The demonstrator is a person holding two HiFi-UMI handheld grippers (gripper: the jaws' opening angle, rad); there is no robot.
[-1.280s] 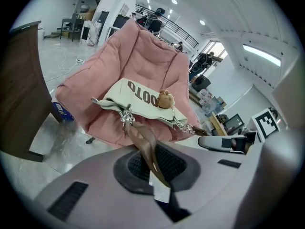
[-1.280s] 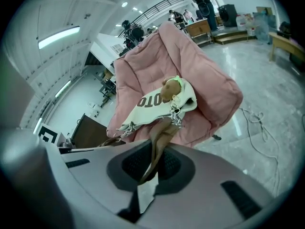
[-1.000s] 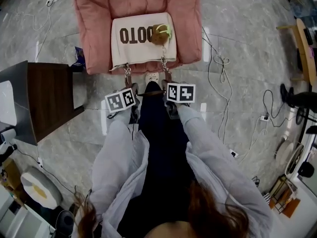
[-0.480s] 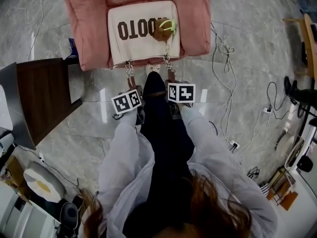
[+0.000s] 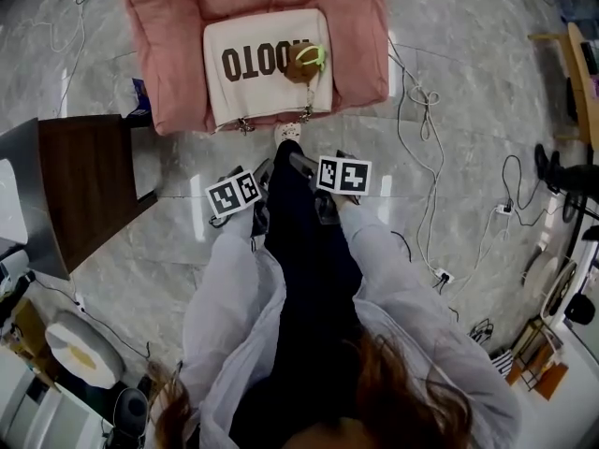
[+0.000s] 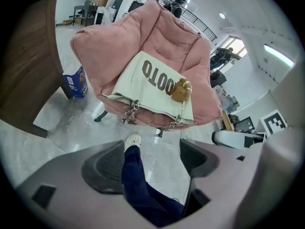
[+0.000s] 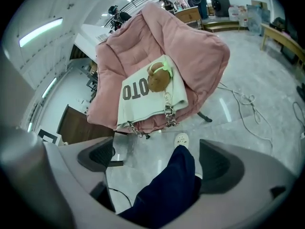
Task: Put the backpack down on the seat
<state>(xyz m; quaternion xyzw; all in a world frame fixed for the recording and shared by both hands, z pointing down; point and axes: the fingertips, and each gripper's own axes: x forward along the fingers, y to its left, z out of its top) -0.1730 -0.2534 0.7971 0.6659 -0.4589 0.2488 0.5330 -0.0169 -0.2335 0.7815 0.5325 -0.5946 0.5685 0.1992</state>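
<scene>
The backpack [image 5: 267, 64], a cream bag with dark letters and a brown plush charm [image 5: 304, 62], lies flat on the seat of the pink cushioned chair [image 5: 360, 36]. Its two chain straps [image 5: 245, 124] hang loose over the seat's front edge. Both grippers are pulled back from the chair, over the floor. The left gripper [image 5: 260, 178] and the right gripper [image 5: 307, 166] have their jaws opening, with no part of the bag between them. From the left gripper [image 6: 151, 159] the bag [image 6: 152, 87] lies ahead; the right gripper [image 7: 157, 163] faces it [image 7: 145, 97] too.
A dark wooden table [image 5: 84, 185] stands left of the chair, with a blue box [image 6: 75, 82] on the floor beside it. White cables [image 5: 421, 110] trail across the marble floor at right. The person's dark trouser leg and white shoe [image 5: 288, 134] stand between the grippers.
Both grippers were shut on the chain straps; now they stand open and farther from the chair. The chains have dropped against the seat's front edge.
</scene>
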